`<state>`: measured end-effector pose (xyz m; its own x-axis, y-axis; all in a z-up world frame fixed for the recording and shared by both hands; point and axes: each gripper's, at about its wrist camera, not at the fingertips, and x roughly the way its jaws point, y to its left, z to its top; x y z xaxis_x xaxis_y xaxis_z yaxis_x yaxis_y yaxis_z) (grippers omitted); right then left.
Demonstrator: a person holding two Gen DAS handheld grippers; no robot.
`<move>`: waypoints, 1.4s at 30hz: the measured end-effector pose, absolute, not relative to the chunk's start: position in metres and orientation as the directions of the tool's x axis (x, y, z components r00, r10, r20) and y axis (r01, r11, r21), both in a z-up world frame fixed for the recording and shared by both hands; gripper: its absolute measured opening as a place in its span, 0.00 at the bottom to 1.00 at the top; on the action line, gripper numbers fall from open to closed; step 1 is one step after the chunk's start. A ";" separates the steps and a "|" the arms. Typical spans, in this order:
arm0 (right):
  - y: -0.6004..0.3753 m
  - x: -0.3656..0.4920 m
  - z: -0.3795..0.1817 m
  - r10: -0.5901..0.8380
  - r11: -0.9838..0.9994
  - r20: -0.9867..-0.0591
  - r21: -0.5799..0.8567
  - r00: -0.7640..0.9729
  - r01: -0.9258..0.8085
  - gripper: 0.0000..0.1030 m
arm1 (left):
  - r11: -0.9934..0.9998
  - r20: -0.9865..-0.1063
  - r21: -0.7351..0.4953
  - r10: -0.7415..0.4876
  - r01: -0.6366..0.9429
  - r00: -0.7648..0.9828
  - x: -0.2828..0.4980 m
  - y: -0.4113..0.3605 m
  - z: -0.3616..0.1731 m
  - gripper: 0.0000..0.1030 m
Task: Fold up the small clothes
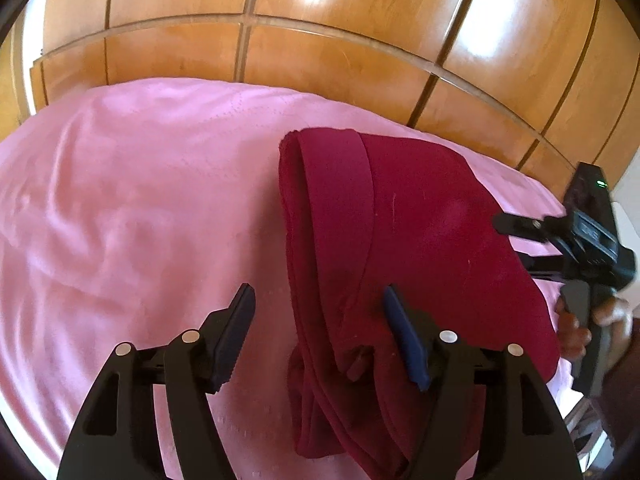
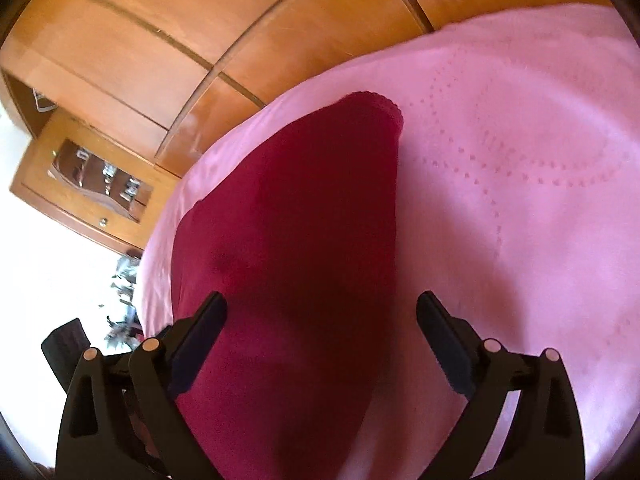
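Pink bedspread [image 1: 120, 208] covers a bed, with glossy wooden wardrobe panels [image 1: 320, 52] rising behind it from 9 o'clock to 3 o'clock in the left wrist view. 1 dark red garment [image 1: 420, 232] lies folded on the bedspread, right of centre in that view, with a rolled fold along its edge at 12 o'clock and bunched cloth toward 6 o'clock. The left gripper [image 1: 318, 312] stands with its 2 fingers well apart and nothing clamped; its right finger sits over the garment's near edge, its left finger over bare bedspread. Only this view shows the right gripper [image 1: 516, 240] from outside, at 3 o'clock beside the garment's edge, with part of a hand [image 1: 580, 324] on its handle. The right wrist view shows what the first does not: 1 wooden bedside cabinet [image 2: 80, 184] at 9 o'clock, a dotted pattern stitched into the bedspread [image 2: 520, 160] at 2 o'clock, and a scalloped edge on the garment [image 2: 304, 220] at 12 o'clock. There the right gripper [image 2: 320, 304] has its 2 fingers spread very wide, straddling the garment without pinching it. Bright glare at 8 o'clock washes out the floor, and some dark objects there are too blurred to identify.
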<state>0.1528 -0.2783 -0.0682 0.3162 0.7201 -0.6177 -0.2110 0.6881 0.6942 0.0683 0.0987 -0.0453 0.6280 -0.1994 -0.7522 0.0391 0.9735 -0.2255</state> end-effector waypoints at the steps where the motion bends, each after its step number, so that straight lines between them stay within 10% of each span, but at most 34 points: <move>1: -0.277 0.156 -0.071 0.729 0.678 -0.611 0.705 0.309 -0.207 0.95 | 0.970 -0.753 -0.238 -0.215 0.048 0.622 0.069 0.100 -0.048 0.64; 6: -0.264 0.161 -0.077 0.769 0.638 -0.580 0.726 0.269 -0.258 0.94 | 0.938 -0.733 -0.337 -0.313 0.078 0.604 0.073 0.111 -0.063 0.67; 15: -0.258 0.134 -0.052 0.764 0.644 -0.561 0.693 0.318 -0.324 0.45 | 0.807 -0.607 -0.565 -0.549 0.173 0.575 0.065 0.122 -0.082 0.45; 27: -0.320 0.097 0.029 0.740 0.662 -0.457 0.624 0.494 -0.414 0.41 | 0.730 -0.533 -0.594 -0.672 0.338 0.514 0.071 0.054 -0.036 0.35; 42: -0.522 0.120 -0.027 0.379 0.839 -0.592 0.544 0.711 0.005 0.41 | 0.726 -0.665 -0.428 -0.657 0.538 0.356 0.184 -0.179 -0.029 0.35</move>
